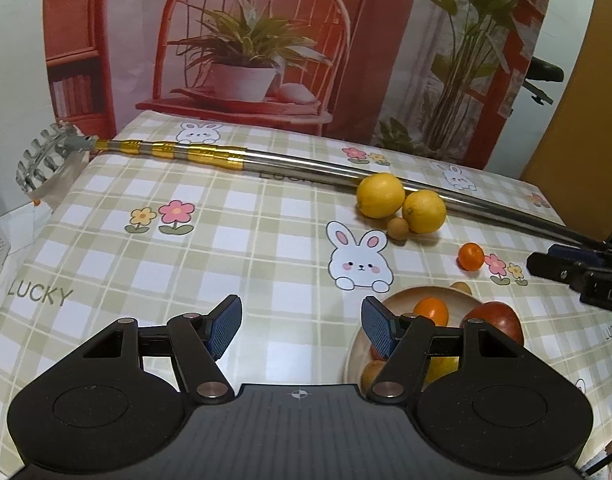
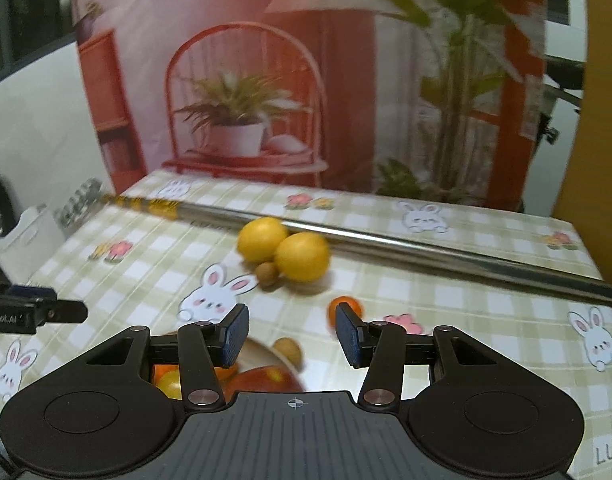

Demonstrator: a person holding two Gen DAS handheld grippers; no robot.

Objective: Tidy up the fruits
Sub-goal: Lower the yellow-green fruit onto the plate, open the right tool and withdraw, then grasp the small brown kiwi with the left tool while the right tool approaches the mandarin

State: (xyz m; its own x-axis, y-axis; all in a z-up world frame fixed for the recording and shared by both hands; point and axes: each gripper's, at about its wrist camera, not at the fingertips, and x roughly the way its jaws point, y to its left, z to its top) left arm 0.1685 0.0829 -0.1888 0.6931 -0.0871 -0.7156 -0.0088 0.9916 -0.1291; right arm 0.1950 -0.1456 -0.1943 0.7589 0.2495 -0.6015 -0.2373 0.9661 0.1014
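- Fruits already gathered sit in a round pale wooden plate point(image 1: 355, 354) just under and right of the left claw point(image 1: 302, 326), whose jaws stand wide apart holding nothing; a red apple point(image 1: 499, 318) and a small orange tangerine point(image 1: 431, 310) show in it
- Seen from the right claw point(image 2: 292, 338), also spread wide and empty, the same plate lies below and to its left; a small brown round fruit point(image 2: 288, 350) sits at the plate's far edge
- Likely next pick is the loose small orange fruit point(image 2: 345, 304) just ahead of the right claw's right finger; I would centre it between the pads and close gently, since a round fruit will probably roll if nudged from one side
- Farther ahead two yellow lemons point(image 1: 401, 202) touch each other with a little tan ball-shaped fruit point(image 1: 397, 227) against them; behind them lies a long steel telescopic rod with gold bands point(image 1: 210, 154), worth avoiding
- Surface: a green-and-white checked tablecloth with rabbits and flowers point(image 1: 186, 256); beyond it hangs a printed backdrop of a red chair and potted plant point(image 1: 242, 60)
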